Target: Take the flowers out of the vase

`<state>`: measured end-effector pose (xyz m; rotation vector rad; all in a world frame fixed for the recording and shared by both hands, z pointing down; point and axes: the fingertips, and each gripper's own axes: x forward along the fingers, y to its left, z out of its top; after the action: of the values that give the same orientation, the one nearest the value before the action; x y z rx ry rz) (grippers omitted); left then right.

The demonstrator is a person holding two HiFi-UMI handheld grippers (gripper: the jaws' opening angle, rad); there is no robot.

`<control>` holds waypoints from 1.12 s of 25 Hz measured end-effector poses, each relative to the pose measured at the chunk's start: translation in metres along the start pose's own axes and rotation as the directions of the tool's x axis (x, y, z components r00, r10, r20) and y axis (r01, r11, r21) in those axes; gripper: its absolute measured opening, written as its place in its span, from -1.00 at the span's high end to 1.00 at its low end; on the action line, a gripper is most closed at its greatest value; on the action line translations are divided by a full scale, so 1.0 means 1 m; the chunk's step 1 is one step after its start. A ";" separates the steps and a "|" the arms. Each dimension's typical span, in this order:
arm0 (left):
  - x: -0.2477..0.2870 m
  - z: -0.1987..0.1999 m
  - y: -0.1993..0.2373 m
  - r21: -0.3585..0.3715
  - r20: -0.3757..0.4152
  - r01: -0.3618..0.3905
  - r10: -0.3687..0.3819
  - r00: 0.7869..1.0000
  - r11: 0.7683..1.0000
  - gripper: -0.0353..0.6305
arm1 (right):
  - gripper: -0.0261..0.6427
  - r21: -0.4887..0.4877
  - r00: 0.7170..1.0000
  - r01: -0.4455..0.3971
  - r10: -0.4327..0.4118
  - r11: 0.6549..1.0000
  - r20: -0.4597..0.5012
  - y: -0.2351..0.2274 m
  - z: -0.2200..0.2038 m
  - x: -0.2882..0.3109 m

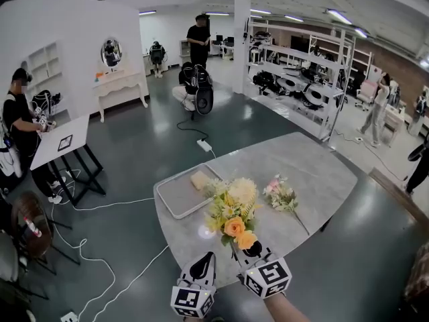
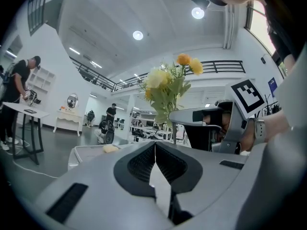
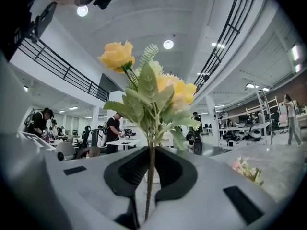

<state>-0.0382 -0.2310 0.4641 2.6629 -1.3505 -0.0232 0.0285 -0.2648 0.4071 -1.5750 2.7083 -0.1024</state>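
Note:
A bunch of yellow and orange flowers [image 1: 232,210] with green leaves stands upright over the near part of the grey marble table [image 1: 322,173]. My right gripper [image 1: 253,250] is shut on its thin stem [image 3: 150,176], and the blooms [image 3: 153,95] rise above the jaws. A small white round thing [image 1: 205,231], perhaps the vase, sits on the table just left of the bunch. My left gripper [image 1: 201,268] hovers beside the right one, its pads [image 2: 144,159] meeting with nothing between them. In the left gripper view the bunch [image 2: 168,87] stands to the right.
A pink flower sprig [image 1: 280,194] lies on the table to the right. A grey tray [image 1: 175,196] holding a pale yellow block [image 1: 200,180] sits at the table's left. White cables [image 1: 100,260] trail over the floor. A person [image 1: 20,126] stands at a white desk [image 1: 60,143] far left.

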 end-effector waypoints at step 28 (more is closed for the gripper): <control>-0.062 -0.019 -0.121 -0.019 0.000 -0.129 0.130 0.992 0.991 0.85 | 0.78 0.001 0.988 -0.154 0.154 0.988 -0.030 0.011 -0.007 -0.132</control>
<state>0.0233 -0.1084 0.4616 2.5545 -1.5128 -0.0229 0.0845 -0.1441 0.4103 -1.3687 2.8409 -0.1242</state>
